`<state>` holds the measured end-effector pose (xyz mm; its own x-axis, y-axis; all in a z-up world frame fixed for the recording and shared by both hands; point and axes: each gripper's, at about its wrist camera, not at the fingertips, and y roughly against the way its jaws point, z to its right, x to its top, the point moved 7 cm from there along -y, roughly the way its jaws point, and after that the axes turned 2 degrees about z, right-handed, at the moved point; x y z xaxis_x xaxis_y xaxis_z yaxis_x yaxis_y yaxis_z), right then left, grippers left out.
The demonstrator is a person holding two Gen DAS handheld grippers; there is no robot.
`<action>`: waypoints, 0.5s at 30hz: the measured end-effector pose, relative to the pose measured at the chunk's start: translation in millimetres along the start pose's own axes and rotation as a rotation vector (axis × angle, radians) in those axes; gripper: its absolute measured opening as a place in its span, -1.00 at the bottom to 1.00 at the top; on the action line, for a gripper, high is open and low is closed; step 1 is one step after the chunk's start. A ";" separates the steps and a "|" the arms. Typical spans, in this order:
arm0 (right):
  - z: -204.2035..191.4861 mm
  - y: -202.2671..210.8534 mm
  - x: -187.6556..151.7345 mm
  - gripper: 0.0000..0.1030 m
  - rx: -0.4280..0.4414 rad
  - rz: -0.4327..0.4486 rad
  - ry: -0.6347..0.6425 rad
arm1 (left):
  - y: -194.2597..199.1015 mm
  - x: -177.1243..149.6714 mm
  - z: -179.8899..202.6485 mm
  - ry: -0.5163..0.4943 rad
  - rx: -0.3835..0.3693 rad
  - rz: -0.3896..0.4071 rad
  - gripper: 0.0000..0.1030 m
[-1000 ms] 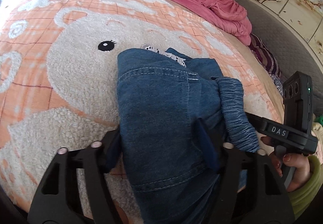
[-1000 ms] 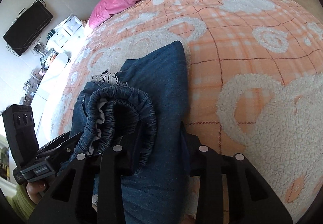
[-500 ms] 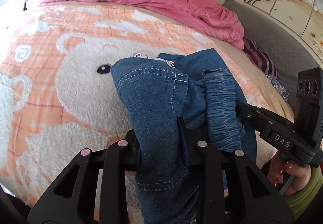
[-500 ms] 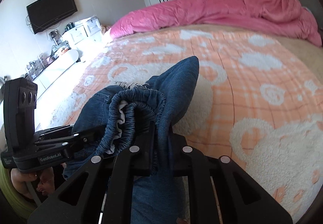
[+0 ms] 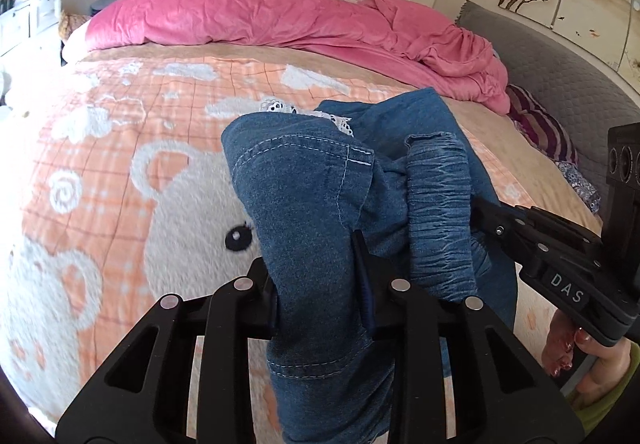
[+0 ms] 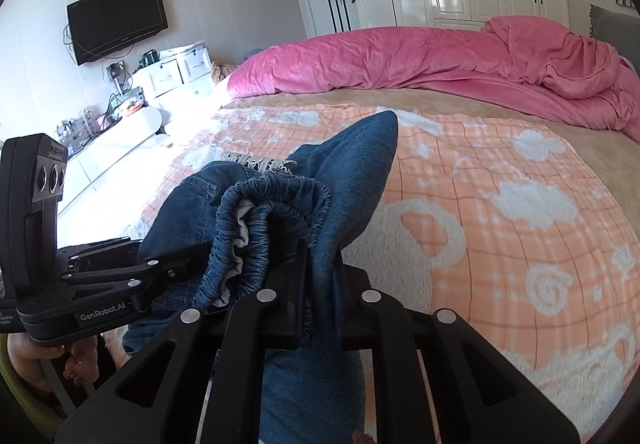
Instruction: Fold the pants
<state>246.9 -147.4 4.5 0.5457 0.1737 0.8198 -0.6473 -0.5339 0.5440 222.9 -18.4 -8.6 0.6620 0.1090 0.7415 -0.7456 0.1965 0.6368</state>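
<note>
The folded blue denim pants [image 5: 312, 204] hang bunched between both grippers, lifted above the bed. My left gripper [image 5: 320, 292] is shut on a thick fold of the denim near a stitched seam. My right gripper [image 6: 320, 276] is shut on the pants [image 6: 352, 172] beside the gathered elastic waistband [image 6: 264, 228]. White lace trim [image 5: 304, 112] peeks over the top of the bundle. The right gripper also shows in the left wrist view [image 5: 492, 220], and the left gripper shows in the right wrist view [image 6: 176, 272], both clamped into the same bundle.
An orange plaid blanket with white fleece bears [image 5: 120, 164] covers the bed below. A rumpled pink duvet [image 5: 280, 16] lies along the far side. A grey headboard [image 5: 560, 56] is at right. A wall TV [image 6: 118, 26] and white drawers [image 6: 176, 68] stand at left.
Both grippers have closed on the pants and raised them off the blanket. The views have tilted up, so the far wall and wardrobes now show.
</note>
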 end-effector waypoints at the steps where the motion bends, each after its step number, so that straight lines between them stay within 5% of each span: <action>1: 2.4 -4.3 3.3 -0.81 0.000 0.000 -0.004 | -3.1 3.4 -1.4 0.000 0.004 -0.003 -0.58; 15: 23.6 -59.2 26.8 -0.81 -0.027 -0.037 0.013 | -53.1 34.4 -18.6 -0.012 0.058 -0.022 -0.58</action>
<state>312.4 -130.7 -10.0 0.5623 0.2039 0.8014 -0.6410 -0.5049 0.5781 286.7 -6.9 -20.8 0.6777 0.0938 0.7294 -0.7342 0.1419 0.6639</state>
